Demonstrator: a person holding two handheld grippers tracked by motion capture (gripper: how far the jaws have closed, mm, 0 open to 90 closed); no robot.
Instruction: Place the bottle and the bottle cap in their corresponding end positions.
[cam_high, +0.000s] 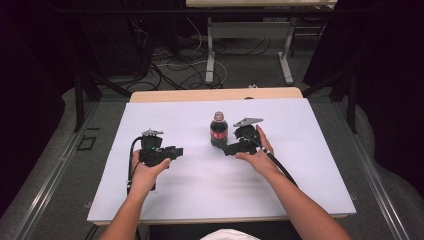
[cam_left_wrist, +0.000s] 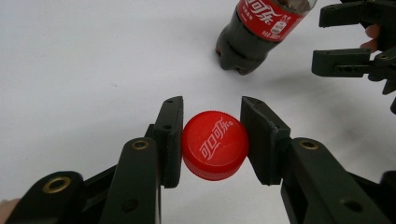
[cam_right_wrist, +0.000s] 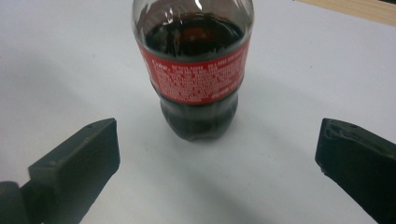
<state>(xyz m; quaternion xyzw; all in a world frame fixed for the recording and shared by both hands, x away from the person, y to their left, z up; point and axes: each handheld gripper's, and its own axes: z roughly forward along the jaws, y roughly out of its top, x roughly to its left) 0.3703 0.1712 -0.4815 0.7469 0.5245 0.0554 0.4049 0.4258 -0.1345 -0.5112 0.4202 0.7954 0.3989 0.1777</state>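
While left claw (cam_left_wrist: 212, 140) clenches red cap (cam_left_wrist: 215, 144), right claw (cam_right_wrist: 215, 154) released wide, cola bottle (cam_right_wrist: 194, 70) upright just ahead.

Black two-jaw tools (cam_left_wrist: 214, 140), brass-ringed pivot screws, black cables, grey triangular plate; bare forearms.

Lab: floor cables (cam_high: 170, 70), black curtains (cam_high: 380, 60)
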